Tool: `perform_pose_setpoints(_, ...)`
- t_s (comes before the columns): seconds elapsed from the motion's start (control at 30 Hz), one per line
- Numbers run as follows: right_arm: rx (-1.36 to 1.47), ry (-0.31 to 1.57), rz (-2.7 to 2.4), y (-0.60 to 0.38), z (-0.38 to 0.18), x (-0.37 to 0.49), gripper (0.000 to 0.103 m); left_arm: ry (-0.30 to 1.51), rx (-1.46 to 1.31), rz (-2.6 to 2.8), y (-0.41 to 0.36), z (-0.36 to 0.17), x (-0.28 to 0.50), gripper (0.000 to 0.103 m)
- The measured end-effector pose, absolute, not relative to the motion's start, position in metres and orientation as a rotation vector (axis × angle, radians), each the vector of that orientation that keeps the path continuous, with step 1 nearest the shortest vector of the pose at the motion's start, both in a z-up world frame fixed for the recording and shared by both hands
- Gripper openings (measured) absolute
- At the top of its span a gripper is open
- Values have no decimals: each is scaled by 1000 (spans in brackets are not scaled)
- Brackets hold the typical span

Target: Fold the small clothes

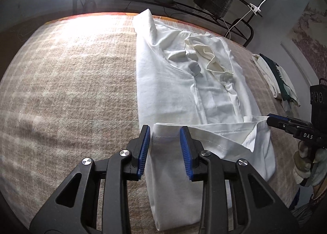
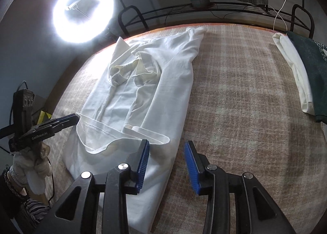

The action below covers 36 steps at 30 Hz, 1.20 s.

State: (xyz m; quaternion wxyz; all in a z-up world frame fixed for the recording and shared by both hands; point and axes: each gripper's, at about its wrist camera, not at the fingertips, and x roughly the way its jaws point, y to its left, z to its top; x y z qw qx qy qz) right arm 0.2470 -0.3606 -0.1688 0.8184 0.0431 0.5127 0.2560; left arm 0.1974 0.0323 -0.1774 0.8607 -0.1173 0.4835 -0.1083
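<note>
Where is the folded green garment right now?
The folded green garment lies at the blanket's far right edge in the right wrist view, beside a folded white piece, apart from the white shirt.

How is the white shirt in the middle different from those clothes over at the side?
The white shirt lies long and only partly folded, collar rumpled, hem turned up; the side pile is folded compactly. The shirt is all white; the pile adds a dark green garment. The shirt lies by both grippers; the pile lies apart. Both rest on the checked blanket.
</note>
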Motion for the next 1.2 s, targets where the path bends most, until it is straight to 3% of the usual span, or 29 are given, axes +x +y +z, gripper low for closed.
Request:
perform_pose_setpoints(0.03,98,1093,546,-360,-170,248,32,1015,-243,-228,32,-178,198,27)
perform_pose_setpoints(0.07,106,1095,554,-359,-170,249,26,1014,-242,-228,32,-178,198,11)
perform_pose_setpoints(0.1,109,1095,560,-359,-170,250,20,1014,-238,-223,32,-179,198,4)
perform_pose_setpoints(0.2,90,1081,571,-353,-167,249,2,995,-240,-212,35,-177,197,3)
perform_pose_setpoints(0.37,82,1027,545,-351,-157,249,0,1001,-288,-171,46,-185,202,3)
perform_pose_setpoints(0.67,69,1055,469,-354,-169,258,1,993,-278,-109,51,-184,203,3)
perform_pose_setpoints(0.73,83,1077,417,-364,-172,261,10,988,-289,-76,60,-182,200,3)
perform_pose_setpoints(0.77,104,1093,385,-373,-173,262,29,993,-311,-76,64,-182,200,3)
perform_pose_setpoints(0.8,130,1096,383,-379,-173,262,35,1002,-335,-82,69,-182,199,3)
perform_pose_setpoints(0.9,250,1125,469,-397,-171,255,35,1068,-426,-140,76,-186,189,4)
perform_pose_setpoints(1.03,289,1192,615,-403,-172,226,35,1149,-472,-239,72,-190,158,34)
perform_pose_setpoints(1.2,263,1262,710,-397,-185,191,33,1186,-440,-284,51,-196,138,34)
